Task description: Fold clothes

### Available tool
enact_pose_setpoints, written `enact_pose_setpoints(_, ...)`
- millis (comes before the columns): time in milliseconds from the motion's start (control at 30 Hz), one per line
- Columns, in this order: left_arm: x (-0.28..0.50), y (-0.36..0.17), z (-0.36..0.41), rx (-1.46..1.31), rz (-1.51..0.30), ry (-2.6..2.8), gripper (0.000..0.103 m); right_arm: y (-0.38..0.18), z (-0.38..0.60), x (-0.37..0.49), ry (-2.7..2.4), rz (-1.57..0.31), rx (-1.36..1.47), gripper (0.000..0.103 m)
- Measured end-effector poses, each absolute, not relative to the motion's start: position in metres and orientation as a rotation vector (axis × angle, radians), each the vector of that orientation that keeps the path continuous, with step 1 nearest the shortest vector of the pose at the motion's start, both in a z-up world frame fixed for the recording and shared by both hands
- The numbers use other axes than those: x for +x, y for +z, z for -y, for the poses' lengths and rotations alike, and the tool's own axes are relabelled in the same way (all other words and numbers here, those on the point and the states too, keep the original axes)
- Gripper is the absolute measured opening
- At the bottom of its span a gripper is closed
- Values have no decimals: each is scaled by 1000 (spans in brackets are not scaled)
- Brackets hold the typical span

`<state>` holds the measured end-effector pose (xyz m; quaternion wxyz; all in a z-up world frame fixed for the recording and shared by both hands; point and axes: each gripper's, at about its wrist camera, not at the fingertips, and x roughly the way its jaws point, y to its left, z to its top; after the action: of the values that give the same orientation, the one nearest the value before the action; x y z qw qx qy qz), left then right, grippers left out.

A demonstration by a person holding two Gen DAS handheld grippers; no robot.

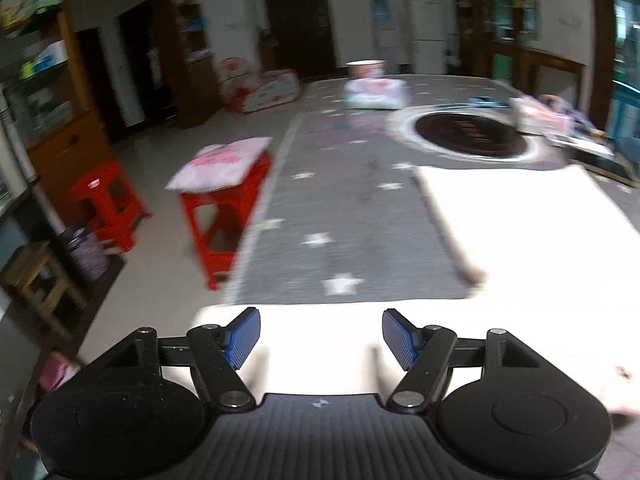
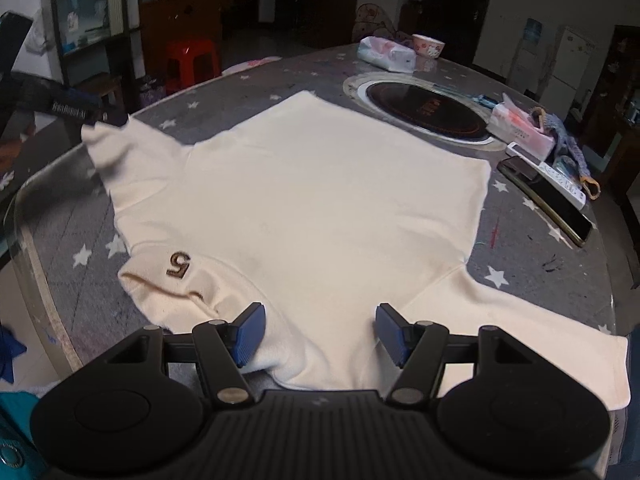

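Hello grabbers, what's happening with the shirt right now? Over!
Left gripper open, empty, over a sleeve. Right gripper open, empty, at the collar. Cream shirt spread flat, unfolded. Phone and remote beside it, not touching.

Cream short-sleeved knit shirt [image 2: 304, 208], plain, marked with a brown embroidered numeral 5 [image 2: 179, 265]. Grey tablecloth [image 2: 532, 256] patterned with white stars. Black round cooktop [image 2: 424, 110] ringed in white. Red plastic stool [image 1: 224, 216] topped by a pink-and-white folded cloth [image 1: 220, 164]. Blue ribbed pads [image 2: 250, 334] noted on black gripper arms.
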<state>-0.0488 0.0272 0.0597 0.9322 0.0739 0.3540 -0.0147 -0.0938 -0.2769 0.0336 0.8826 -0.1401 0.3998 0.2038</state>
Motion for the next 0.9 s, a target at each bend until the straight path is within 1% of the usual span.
enact_pose_setpoints(233,-59,59,40,185,-711,-196,70,31,279,-94,409,-841,-296,63)
enact_pose_setpoints(367,-58,54,64,182,-727,-237,70,35,282,-96,402,-826,-280,63)
enact_pose_setpoints(567,-59,47,81,175,-743,-273,72,27,281,-97,402,-858,-312,63)
enact_pose_setpoints(767,-61,43,87,167,-754,-281,75,37,286,-98,385,-822,-285,63)
enact_pose_setpoints(900,-63,39,90,166,-765,-283,76,31,286,-96,379,-847,-301,63)
